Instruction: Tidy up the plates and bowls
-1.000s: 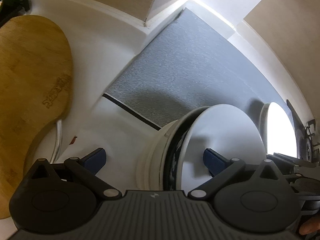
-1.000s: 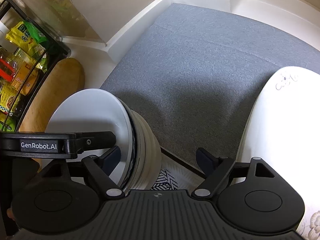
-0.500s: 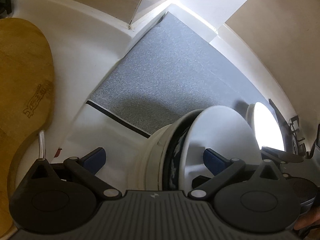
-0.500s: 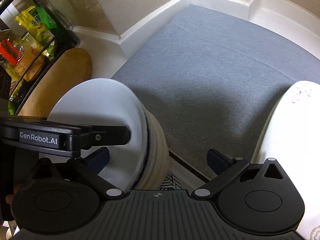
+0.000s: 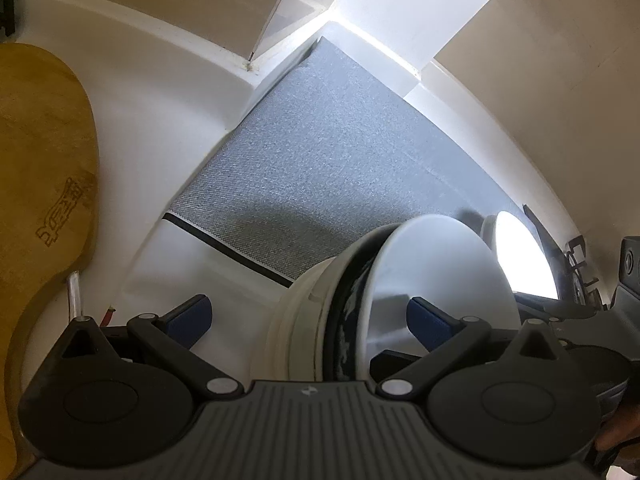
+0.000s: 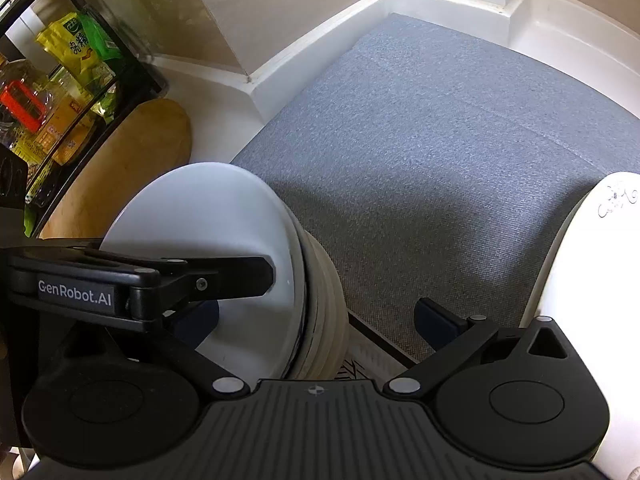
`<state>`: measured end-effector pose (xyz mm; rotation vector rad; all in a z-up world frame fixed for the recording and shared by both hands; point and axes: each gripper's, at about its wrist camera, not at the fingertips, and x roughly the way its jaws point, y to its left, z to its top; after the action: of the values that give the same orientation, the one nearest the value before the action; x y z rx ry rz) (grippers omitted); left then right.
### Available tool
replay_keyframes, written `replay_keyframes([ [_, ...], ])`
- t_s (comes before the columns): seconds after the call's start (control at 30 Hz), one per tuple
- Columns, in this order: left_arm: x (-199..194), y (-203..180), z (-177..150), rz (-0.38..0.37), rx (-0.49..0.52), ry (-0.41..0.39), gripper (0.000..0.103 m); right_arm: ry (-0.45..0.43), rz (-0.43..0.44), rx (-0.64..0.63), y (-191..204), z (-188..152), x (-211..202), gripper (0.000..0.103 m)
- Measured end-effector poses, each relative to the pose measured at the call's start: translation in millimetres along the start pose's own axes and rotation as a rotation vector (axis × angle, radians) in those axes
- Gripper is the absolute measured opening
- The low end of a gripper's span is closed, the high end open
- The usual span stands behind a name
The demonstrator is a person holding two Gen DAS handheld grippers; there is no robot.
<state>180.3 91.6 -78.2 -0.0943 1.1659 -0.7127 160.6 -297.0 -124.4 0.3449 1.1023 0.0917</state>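
Observation:
Three nested bowls stand at the near edge of the grey mat: a cream outer bowl, a dark patterned one, a white one on the inside. My left gripper is open and straddles the stack's wall, with one blue pad inside the white bowl and the other outside. My right gripper is also open wide, straddling the opposite wall without pressing. A white plate with a small flower print lies to the right.
A wooden cutting board leans at the left, next to a black rack of snack packets. White raised ledges border the grey mat at the back. A patterned paper lies under the stack.
The right gripper's jaws have spread wider around the stack's wall. Both views have tilted slightly. The bowls have stayed where they were.

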Motion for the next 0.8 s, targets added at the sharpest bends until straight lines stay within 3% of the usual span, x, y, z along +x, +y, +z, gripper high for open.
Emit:
replay_keyframes([
  [0.43,13.6,-8.6,13.3,0.006,0.016,0.021,0.103,-0.010,-0.003,0.002,-0.1,-2.3,-0.1,0.103],
  [0.8,16.5,-11.1,12.5,0.005,0.026,0.021,0.103,0.066,-0.002,0.028,3.7,-0.3,-0.1,0.103],
])
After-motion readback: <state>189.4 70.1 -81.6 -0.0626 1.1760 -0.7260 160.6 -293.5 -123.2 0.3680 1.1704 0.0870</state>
